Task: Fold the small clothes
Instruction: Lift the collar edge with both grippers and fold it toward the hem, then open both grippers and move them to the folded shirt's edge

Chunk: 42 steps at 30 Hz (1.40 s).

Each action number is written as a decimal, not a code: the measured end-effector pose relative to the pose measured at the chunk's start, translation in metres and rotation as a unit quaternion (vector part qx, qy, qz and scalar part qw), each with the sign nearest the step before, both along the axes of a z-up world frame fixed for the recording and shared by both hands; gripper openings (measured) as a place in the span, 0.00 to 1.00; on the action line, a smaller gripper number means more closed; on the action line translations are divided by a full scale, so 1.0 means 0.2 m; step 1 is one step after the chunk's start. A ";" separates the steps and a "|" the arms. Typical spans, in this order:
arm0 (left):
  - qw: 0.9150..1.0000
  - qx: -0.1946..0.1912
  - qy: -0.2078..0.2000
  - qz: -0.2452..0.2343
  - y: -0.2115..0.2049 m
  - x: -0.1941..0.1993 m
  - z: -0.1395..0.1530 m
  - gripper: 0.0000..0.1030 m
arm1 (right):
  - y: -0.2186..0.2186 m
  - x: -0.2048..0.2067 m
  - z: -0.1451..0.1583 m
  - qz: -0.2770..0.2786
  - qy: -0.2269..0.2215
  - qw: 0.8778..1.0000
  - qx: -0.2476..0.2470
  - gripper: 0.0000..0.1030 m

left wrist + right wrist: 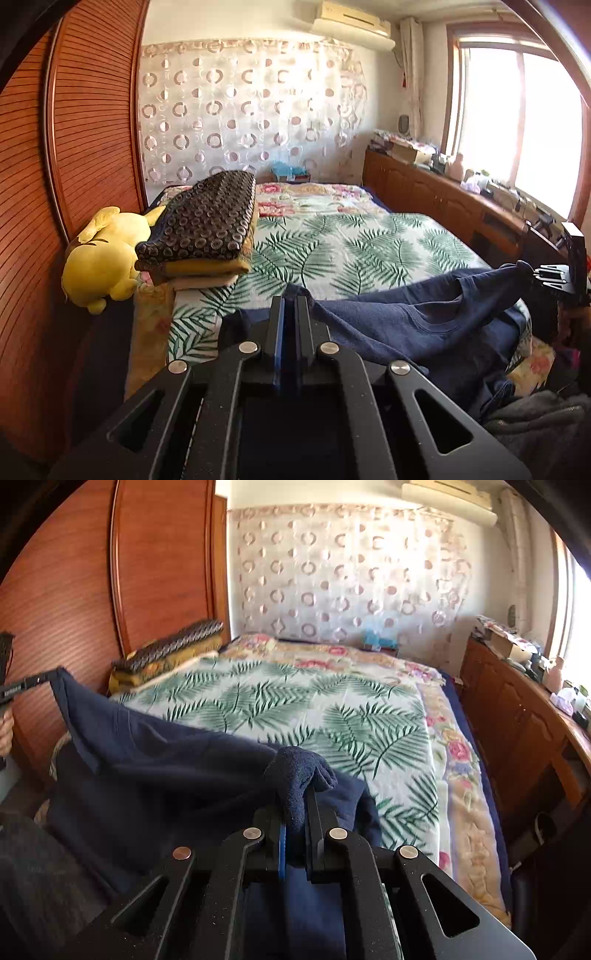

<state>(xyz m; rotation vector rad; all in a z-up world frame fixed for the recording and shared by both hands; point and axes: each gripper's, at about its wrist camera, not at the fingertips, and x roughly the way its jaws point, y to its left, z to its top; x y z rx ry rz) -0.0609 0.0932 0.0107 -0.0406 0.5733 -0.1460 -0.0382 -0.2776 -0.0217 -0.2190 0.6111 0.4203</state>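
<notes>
- Left claw (290, 301) clenched on navy garment (424, 317); right claw (295, 794) likewise, pinching a bunched corner.
- I hold it stretched between them over the bed (295, 701).
- Risk: bunched corner slipping under tension, skewing my fold.

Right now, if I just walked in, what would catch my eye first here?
Probably the navy shirt, stretched in the air over the near end of the bed, one pinch in the left gripper and one in the right gripper. Next, the yellow plush toy at the bed's left edge, beside a stack of folded blankets. Then the bright window on the right.
</notes>
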 end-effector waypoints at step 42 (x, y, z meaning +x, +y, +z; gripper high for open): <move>0.990 0.030 0.134 0.020 0.08 0.65 -0.46 0.79 | -0.03 0.50 -0.19 -0.075 0.087 0.993 0.032 0.37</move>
